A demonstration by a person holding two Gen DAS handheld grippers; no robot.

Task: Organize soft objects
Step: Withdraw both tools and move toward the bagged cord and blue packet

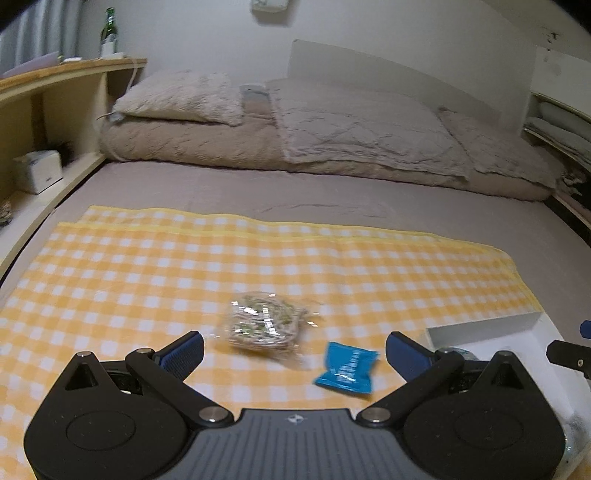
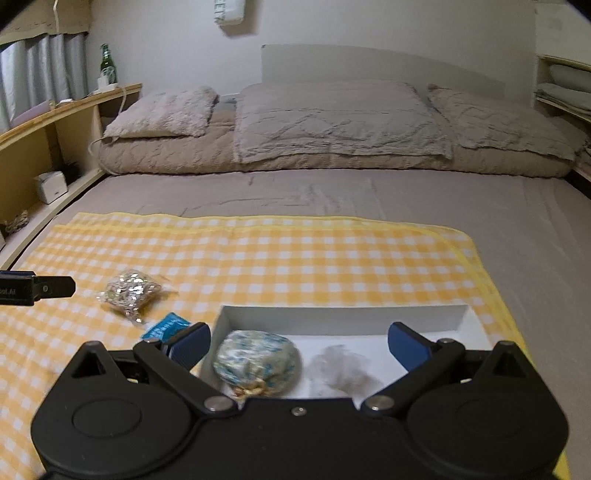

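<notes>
A clear-wrapped bundle point(image 1: 262, 325) and a blue packet point(image 1: 347, 369) lie on the yellow checked cloth point(image 1: 184, 266). My left gripper point(image 1: 293, 350) is open just in front of them, empty. In the right wrist view my right gripper point(image 2: 299, 345) is open above a white box point(image 2: 343, 314) that holds a round blue-patterned pouch point(image 2: 255, 360) and a grey fluffy clump point(image 2: 347, 369). The bundle point(image 2: 129, 291) and blue packet point(image 2: 164, 326) lie left of the box. The box's corner point(image 1: 484, 328) shows at the right of the left wrist view.
The cloth lies on a grey bed point(image 1: 332, 195) with pillows and a folded quilt point(image 1: 332, 129) at its head. A wooden shelf point(image 1: 55, 96) with a green bottle point(image 1: 109, 33) runs along the left. The left gripper's tip point(image 2: 44, 290) shows at the left of the right wrist view.
</notes>
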